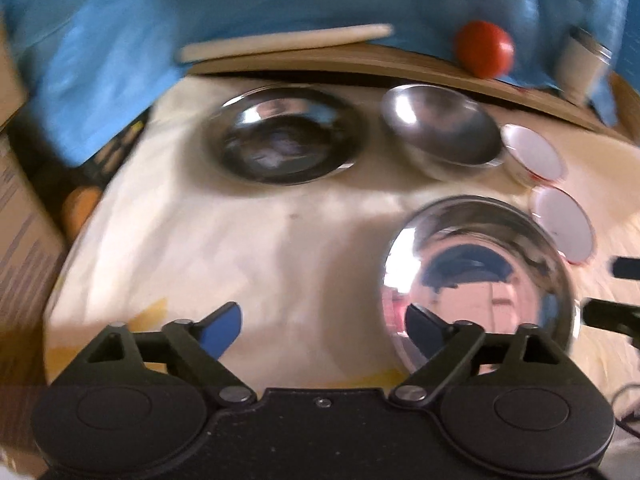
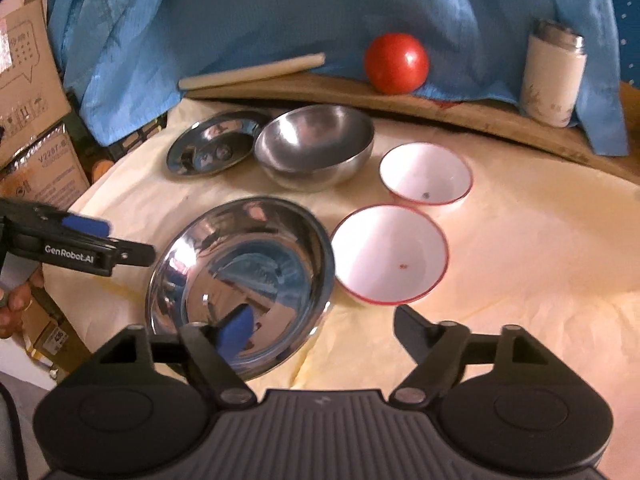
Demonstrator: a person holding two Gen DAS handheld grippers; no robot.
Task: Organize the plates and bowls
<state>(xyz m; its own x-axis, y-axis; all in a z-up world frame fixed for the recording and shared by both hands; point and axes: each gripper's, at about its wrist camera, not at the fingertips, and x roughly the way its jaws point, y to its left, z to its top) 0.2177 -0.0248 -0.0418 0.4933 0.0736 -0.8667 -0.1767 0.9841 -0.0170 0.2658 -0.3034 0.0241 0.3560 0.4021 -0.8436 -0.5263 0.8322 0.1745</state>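
Observation:
A large shiny steel plate (image 2: 240,280) (image 1: 480,280) lies on the cream cloth nearest me. My right gripper (image 2: 324,326) stands open astride its near right rim, with the blue-padded finger over the plate and the other outside it. My left gripper (image 1: 324,328) is open at the plate's left rim; it also appears from the side (image 2: 80,240), close to the plate but apart from it. Behind lie a smaller steel plate (image 2: 212,150) (image 1: 284,140) and a steel bowl (image 2: 316,148) (image 1: 440,132). Two white red-rimmed bowls (image 2: 426,174) (image 2: 390,256) sit to the right.
A wooden board (image 2: 440,108) at the back carries a red ball (image 2: 396,64), a white flask (image 2: 554,76) and a pale stick (image 2: 252,72). Blue cloth (image 2: 240,12) hangs behind. Cardboard boxes (image 2: 36,140) stand left of the table. A person's hand (image 2: 16,304) holds the left gripper.

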